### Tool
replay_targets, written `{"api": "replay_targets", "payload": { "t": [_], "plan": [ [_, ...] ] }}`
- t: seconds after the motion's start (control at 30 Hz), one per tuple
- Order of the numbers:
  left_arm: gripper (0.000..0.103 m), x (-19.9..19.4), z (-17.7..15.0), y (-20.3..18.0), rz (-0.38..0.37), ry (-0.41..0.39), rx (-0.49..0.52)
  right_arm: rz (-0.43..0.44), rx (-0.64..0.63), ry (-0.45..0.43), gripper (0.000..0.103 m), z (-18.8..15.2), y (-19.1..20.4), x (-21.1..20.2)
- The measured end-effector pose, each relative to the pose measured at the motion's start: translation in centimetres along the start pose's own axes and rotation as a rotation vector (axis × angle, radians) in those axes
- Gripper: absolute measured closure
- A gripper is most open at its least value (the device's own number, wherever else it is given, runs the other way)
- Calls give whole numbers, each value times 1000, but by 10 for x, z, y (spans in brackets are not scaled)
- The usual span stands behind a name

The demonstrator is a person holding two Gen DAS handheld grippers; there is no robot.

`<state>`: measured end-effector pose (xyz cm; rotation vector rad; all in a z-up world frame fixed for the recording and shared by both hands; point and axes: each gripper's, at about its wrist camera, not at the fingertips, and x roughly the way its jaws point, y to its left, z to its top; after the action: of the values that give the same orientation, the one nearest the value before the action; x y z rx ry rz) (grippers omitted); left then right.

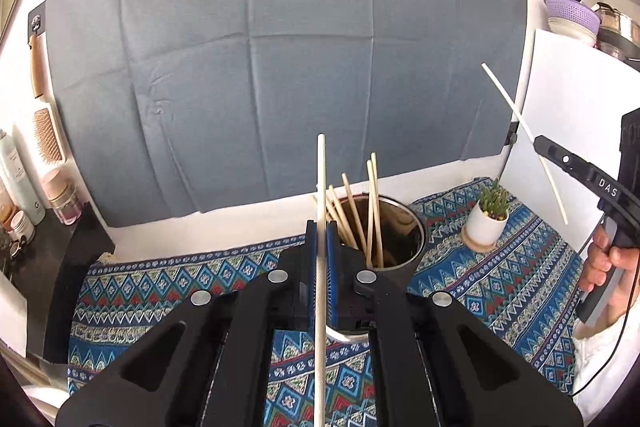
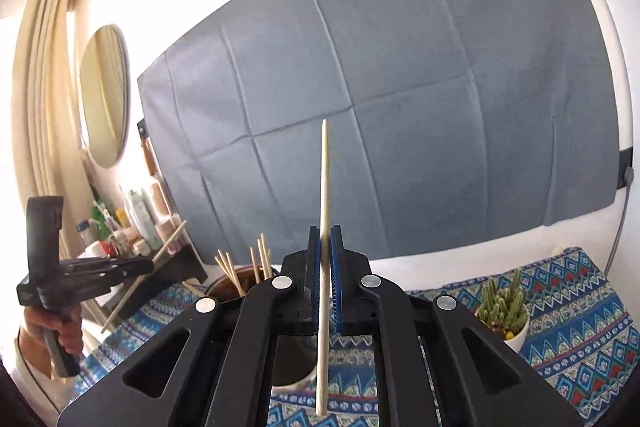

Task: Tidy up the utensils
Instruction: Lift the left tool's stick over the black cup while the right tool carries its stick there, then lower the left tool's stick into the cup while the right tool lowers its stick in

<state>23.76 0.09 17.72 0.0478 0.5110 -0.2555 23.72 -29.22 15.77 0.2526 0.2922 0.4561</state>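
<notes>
My left gripper [image 1: 321,247] pinches a pale, plain wooden chopstick [image 1: 321,227] between blue fingers, just in front of the cup [image 1: 400,247] of chopsticks at 12 o'clock. At 3 o'clock the right gripper [image 1: 538,143], marked "DAS", pinches another stick [image 1: 516,115]. The cup's base is hidden.
</notes>
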Motion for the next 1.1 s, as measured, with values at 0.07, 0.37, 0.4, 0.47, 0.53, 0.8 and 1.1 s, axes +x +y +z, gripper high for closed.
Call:
{"api": "replay_targets", "payload": {
  "t": [0.07, 0.37, 0.4, 0.47, 0.53, 0.8, 1.1],
  "plan": [
    [98, 4, 7, -2, -19, -24, 6, 35, 17, -12, 98, 3, 0, 11],
    [98, 32, 27, 3, -65, -110, -48, 123, 4, -38, 98, 6, 17, 59],
    [98, 34, 28, 5, -68, -126, -54, 137, -2, -43, 98, 6, 20, 64],
    [98, 40, 31, 7, -77, -160, -71, 162, -8, -58, 98, 5, 24, 72],
    [98, 45, 33, 8, -102, -200, -90, 185, -11, -67, 98, 4, 30, 82],
    [98, 61, 34, 6, -206, -343, -150, 259, 28, -134, 98, -8, 36, 103],
    [98, 82, 22, -10, -229, -447, -131, 247, 82, -212, 98, -28, 38, 119]
  ]
}}
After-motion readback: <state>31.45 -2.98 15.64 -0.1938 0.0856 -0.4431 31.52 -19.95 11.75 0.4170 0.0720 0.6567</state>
